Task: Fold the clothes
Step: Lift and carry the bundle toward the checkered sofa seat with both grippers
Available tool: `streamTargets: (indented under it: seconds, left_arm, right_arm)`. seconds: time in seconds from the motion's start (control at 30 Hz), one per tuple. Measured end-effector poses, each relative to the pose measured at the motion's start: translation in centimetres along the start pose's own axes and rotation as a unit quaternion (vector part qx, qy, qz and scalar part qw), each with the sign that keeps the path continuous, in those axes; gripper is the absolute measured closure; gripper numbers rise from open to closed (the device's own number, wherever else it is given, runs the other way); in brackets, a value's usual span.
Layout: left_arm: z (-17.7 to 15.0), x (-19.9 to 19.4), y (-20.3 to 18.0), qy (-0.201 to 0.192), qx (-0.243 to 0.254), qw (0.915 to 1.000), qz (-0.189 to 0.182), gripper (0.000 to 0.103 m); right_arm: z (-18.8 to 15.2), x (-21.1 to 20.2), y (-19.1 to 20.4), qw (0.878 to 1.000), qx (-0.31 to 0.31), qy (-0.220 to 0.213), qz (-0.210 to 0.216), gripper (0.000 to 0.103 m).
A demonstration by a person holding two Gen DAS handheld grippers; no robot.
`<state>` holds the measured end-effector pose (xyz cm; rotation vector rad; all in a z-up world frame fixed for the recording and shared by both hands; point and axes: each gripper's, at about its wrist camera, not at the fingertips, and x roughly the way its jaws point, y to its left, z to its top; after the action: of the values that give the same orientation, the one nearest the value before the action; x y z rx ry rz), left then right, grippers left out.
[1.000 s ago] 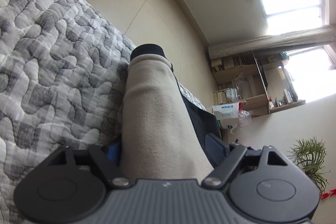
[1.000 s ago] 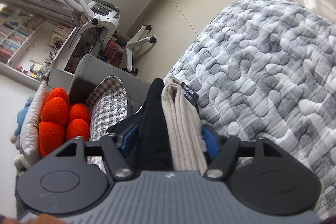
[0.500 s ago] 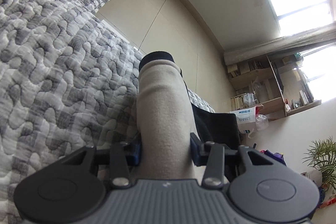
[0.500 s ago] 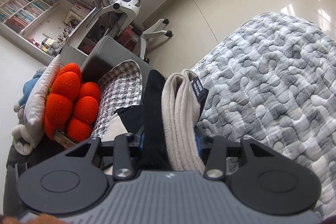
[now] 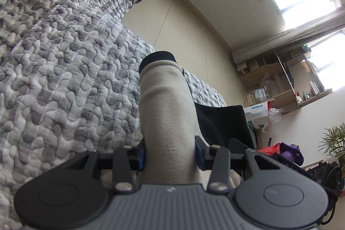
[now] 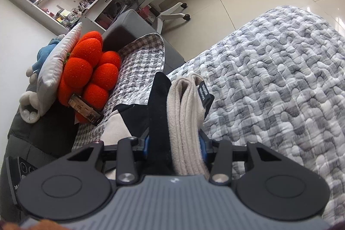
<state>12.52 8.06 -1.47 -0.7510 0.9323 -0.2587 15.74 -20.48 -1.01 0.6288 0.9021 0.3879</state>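
L gripper [image 5: 170, 153] jaws were clamped on beige garment [image 5: 166, 113]; R gripper [image 6: 175, 144] jaws clamped on its beige+black layers w/ tag, held above quilt [image 6: 280, 83], cushion [image 6: 86, 70] far left.
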Motion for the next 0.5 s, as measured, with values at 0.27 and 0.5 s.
streamTargets:
  seconds: [0.27, 0.5]
  left_arm:
    - [-3.3, -3.2, 1.7, -0.009, 0.011, 0.9999, 0.006, 0.059]
    - [-5.0, -2.0, 5.1, 0.018, 0.016, 0.9997, 0.005, 0.057]
  right_arm:
    - [-3.5, -1.4, 1.0, 1.0, 0.001, 0.01, 0.012, 0.058]
    - [-5.4, 0.0, -1.0, 0.999, 0.01, 0.032, 0.003, 0.057]
